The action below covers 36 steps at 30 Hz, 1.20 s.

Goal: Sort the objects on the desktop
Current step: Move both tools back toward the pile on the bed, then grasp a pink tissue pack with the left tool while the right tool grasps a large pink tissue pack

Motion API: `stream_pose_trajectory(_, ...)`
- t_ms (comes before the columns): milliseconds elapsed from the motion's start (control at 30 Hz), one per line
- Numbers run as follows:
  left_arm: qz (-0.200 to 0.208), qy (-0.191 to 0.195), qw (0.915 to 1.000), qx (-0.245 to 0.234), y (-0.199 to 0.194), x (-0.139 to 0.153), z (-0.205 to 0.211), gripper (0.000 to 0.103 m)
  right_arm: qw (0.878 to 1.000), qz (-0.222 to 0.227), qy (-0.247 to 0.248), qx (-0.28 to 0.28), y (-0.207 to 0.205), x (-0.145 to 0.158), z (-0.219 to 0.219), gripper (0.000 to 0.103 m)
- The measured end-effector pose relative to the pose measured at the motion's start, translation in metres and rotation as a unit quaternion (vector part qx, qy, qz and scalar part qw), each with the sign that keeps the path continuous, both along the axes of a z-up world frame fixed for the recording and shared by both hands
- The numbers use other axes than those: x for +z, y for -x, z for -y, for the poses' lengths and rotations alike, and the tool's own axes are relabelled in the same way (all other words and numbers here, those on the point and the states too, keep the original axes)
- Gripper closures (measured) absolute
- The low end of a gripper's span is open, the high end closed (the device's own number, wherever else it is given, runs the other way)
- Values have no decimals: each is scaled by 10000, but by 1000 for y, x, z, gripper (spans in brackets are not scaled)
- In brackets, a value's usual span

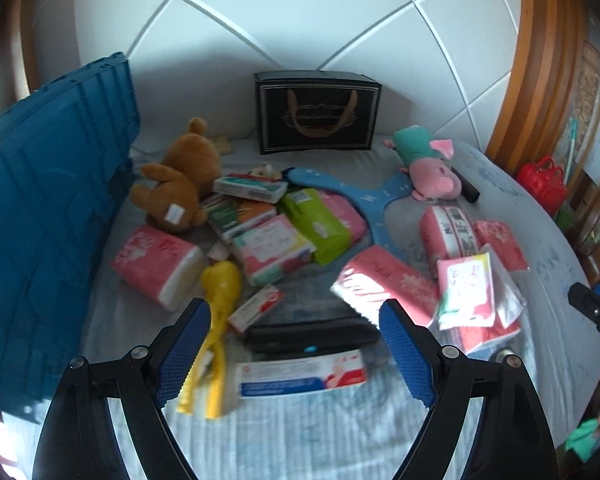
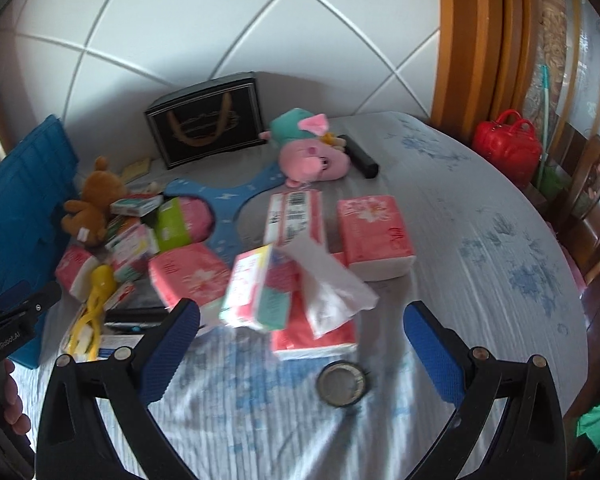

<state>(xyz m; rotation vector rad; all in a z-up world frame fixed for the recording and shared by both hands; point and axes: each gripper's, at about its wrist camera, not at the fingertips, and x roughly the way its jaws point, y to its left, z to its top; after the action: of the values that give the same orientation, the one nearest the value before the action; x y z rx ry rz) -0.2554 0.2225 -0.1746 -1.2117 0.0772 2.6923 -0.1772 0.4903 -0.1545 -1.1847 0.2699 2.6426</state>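
Note:
A pile of objects lies on the table: pink tissue packs (image 1: 158, 266) (image 2: 374, 234), a brown plush bear (image 1: 184, 184) (image 2: 94, 204), a pink pig plush (image 1: 432, 172) (image 2: 314, 156), a green pack (image 1: 320, 220), small boxes, a yellow toy (image 1: 218, 320) and a black pouch (image 1: 312, 334). My left gripper (image 1: 296, 344) is open and empty, hovering over the black pouch and a white-red box (image 1: 300, 376). My right gripper (image 2: 302, 346) is open and empty above a tissue pack with a loose tissue (image 2: 324, 280). A tape roll (image 2: 342, 383) lies between its fingers.
A blue crate (image 1: 48, 216) (image 2: 20, 204) stands at the left. A black gift bag (image 1: 318, 112) (image 2: 208, 120) stands at the back by the tiled wall. A blue flat piece (image 1: 364, 196) lies mid-table. A red case (image 2: 508, 144) and chairs are off the right edge.

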Motion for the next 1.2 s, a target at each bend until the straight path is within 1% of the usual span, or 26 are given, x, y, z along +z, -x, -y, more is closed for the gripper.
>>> stream_pose_trajectory(100,55,60,9999,104,11,-9,-33,16,10000,76,-5,35,14,-5,-34,0)
stream_pose_trajectory(233,275,98,9985,469,25,-27,-70,16,9993,321,62,197,44,-23,-85,0)
stream_pose_trajectory(333,522,136,9952,818,36,-45,-86,16,9975,560,158,411,66,-43,-112,0)
stream_pose_trajectory(433,767,143,9901,1170,45,-60,-96,16,9948,757,222,637,84,-59,-125,0)
stream_pose_trajectory(633,992,300,9829,1524,63,-77,-108,16,9921,912,397,762,109,-79,-142,0)
stream_pose_trajectory(767,1180,264,9781,1693,75,-91,-113,16,9913,1005,456,721,124,-88,-151,0)
stream_pose_trajectory(833,1329,260,9761,1698,81,-101,-117,16,9907,1070,507,670,130,-95,-153,0)
stream_pose_trajectory(900,1440,257,9754,1651,87,-109,-124,16,9896,1167,564,632,136,-104,-152,0)
stream_pose_trajectory(967,1466,249,9758,1603,93,-114,-131,16,9883,1259,599,617,141,-113,-149,0)
stream_pose_trajectory(1100,1469,330,9763,1553,107,-120,-140,12,9859,1430,583,640,154,-129,-144,0)
stream_pose_trajectory(1200,1457,311,9767,1543,114,-124,-140,8,9838,1503,743,638,164,-142,-144,0)
